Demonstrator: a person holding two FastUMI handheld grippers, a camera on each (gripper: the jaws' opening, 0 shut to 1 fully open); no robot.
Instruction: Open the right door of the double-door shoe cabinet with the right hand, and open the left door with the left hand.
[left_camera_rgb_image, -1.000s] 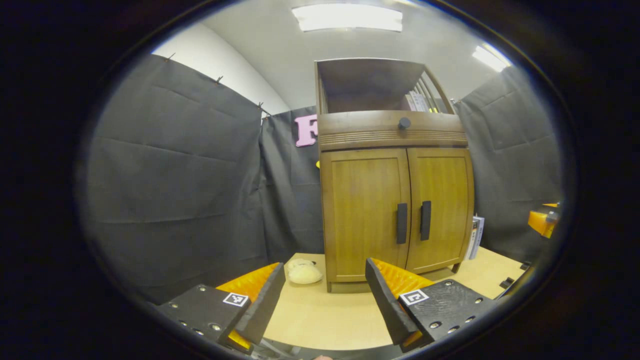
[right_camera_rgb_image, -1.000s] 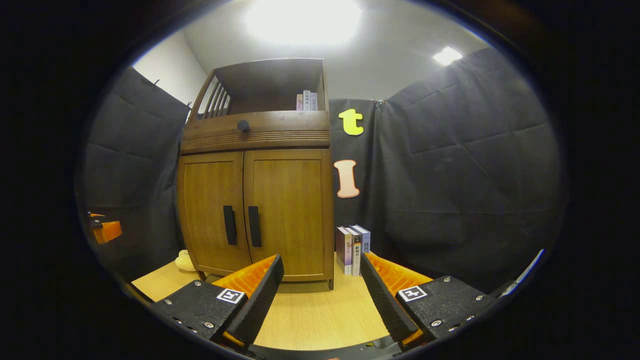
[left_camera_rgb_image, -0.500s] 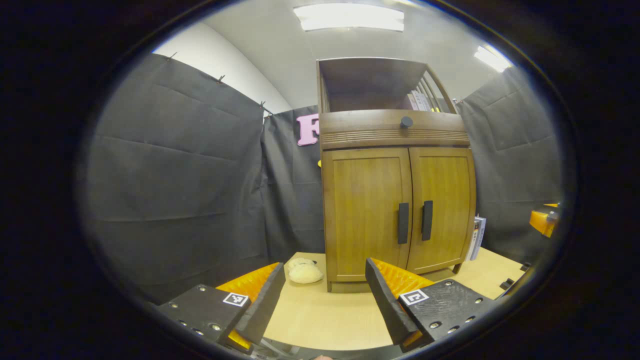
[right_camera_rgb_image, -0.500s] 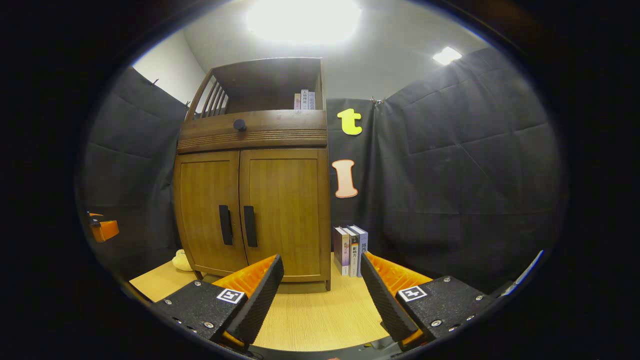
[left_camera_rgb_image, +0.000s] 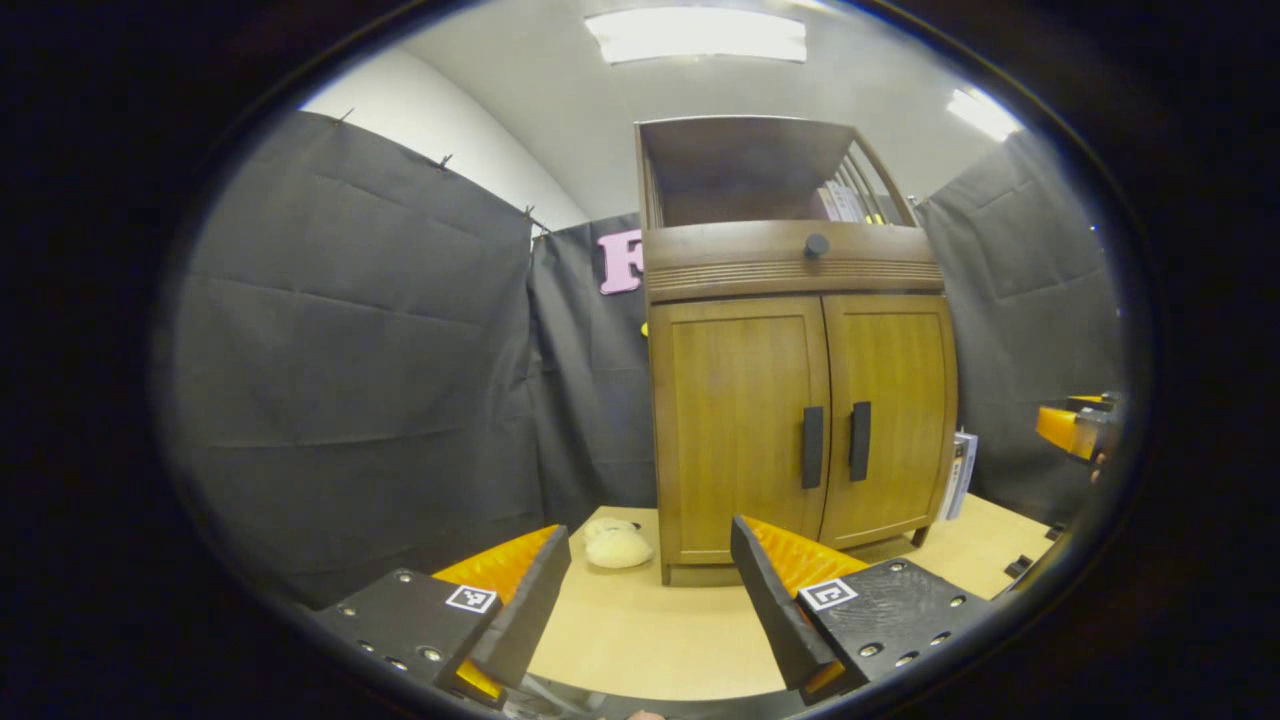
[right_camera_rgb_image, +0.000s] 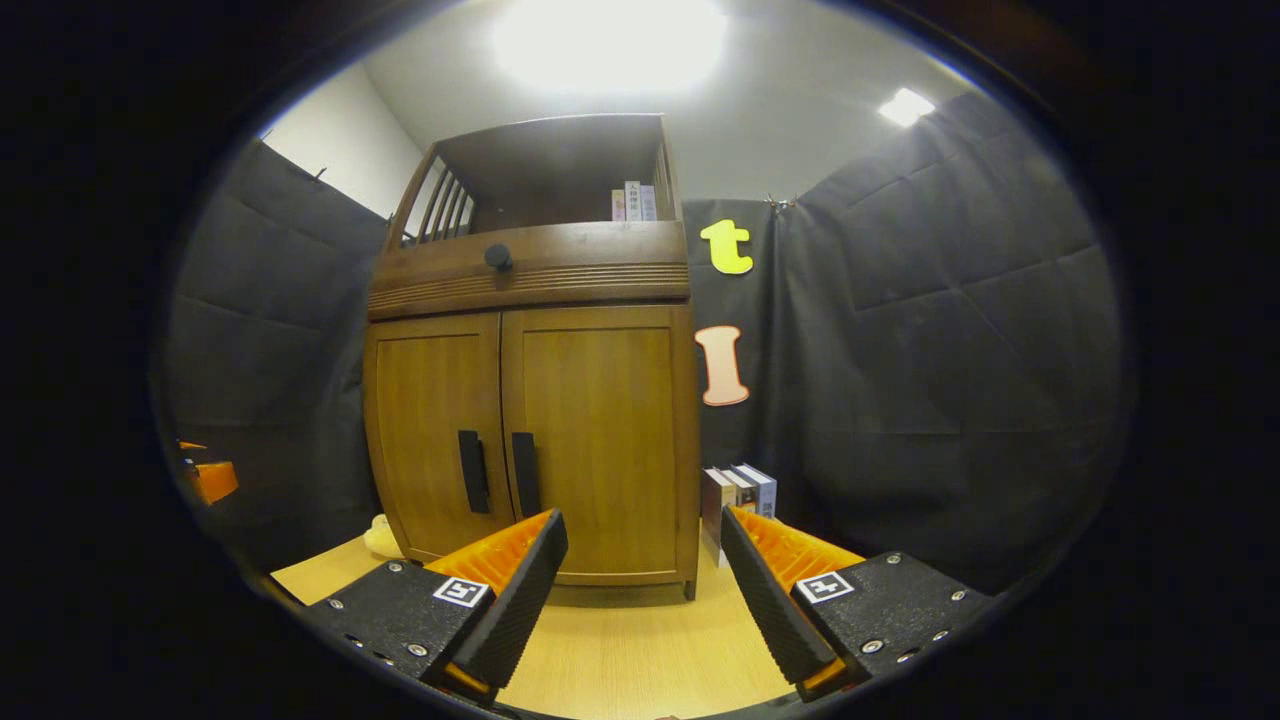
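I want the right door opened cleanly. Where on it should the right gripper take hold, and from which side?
Probably grip the right door's handle, the upright dark bar beside the centre seam. Bring the right gripper, now open, straight at the front, one finger each side of the bar, then pull outward.

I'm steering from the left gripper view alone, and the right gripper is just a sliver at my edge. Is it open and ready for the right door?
Observer: Yes. In the right gripper view, the right gripper stands open with nothing between its fingers.
Operator: Is it on the handle yet?
Observer: No. The right door handle is farther off, up and left of the gap, and nothing touches it.
Operator: Anything beside the cabinet on that side?
Observer: Upright books stand by the cabinet's right side, partly hidden behind the gripper.
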